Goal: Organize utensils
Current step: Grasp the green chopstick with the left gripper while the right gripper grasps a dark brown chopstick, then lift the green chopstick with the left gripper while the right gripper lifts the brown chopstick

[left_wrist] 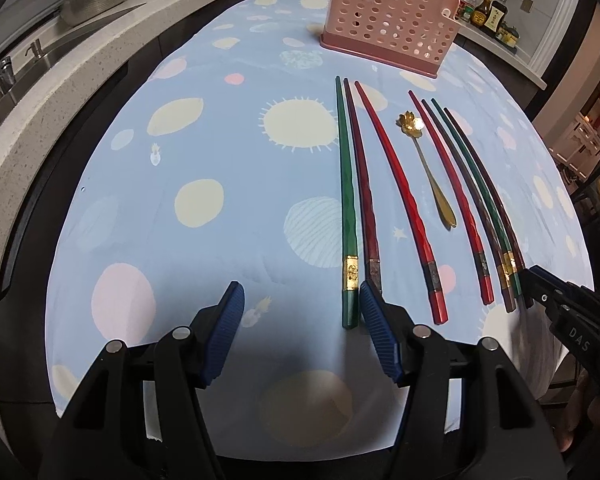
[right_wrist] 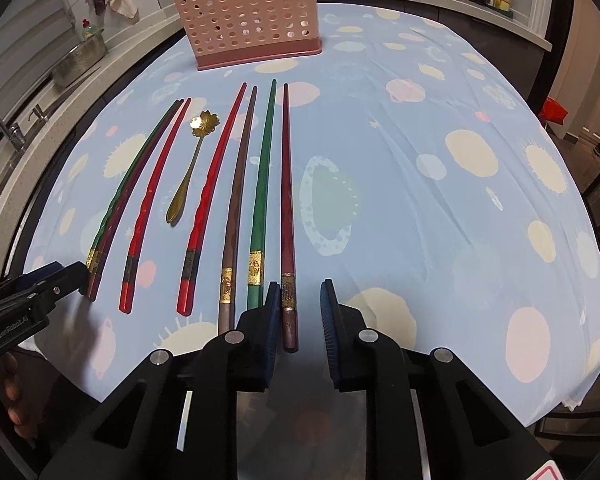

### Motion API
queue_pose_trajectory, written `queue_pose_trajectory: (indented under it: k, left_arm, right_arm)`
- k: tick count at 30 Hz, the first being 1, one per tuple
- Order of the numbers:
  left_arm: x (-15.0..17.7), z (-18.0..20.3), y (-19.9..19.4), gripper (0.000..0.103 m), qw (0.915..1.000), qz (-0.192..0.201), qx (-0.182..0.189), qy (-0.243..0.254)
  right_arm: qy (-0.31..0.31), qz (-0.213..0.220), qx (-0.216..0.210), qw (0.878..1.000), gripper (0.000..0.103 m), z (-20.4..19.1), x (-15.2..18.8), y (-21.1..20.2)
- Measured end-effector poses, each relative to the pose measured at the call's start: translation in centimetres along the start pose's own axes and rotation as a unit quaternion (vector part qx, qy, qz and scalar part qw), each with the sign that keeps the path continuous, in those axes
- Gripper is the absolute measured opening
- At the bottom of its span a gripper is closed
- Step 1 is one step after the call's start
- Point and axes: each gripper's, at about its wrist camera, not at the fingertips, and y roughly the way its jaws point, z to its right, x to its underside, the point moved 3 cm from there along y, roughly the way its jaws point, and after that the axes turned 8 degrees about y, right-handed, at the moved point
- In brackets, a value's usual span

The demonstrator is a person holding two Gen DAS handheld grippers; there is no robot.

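Both of your wrist cameras look steeply down from close above the table's [left_wrist: 180, 160] near edge (left view further left), sharing the chopstick row [left_wrist: 396, 200] and the pink rack [right_wrist: 244, 16] beyond.

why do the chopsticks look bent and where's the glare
Left wrist view: fisheye bows the outer dark chopsticks; light glints on the gold flower-shaped spoon. Right wrist view: same curving at the green chopstick near the left edge; corners vignette black.
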Motion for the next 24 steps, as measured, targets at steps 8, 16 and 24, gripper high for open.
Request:
queue_pose_trajectory:
  k: [8, 16, 24]
  left_arm:
    - [-0.07, 0.41, 0.32, 0.052, 0.9998, 0.005, -0.015, 0.013]
    - [-0.31, 0.44, 0.21, 0.015, 0.9998, 0.011, -0.003, 0.016]
    - [-0.21, -0.28, -0.40, 0.008, 0.9995, 0.016, 0.026, -0.009]
  right_arm:
    - [-0.001, 0.001, 0.000, 1.000, 0.017, -0.01, 0.02, 0.04]
    - [-0.002, 0.003, -0.002, 1.000, 0.013, -0.18, -0.04, 0.08]
    - [0.000, 0.004, -0.008, 1.000, 0.007, -0.15, 0.02, -0.31]
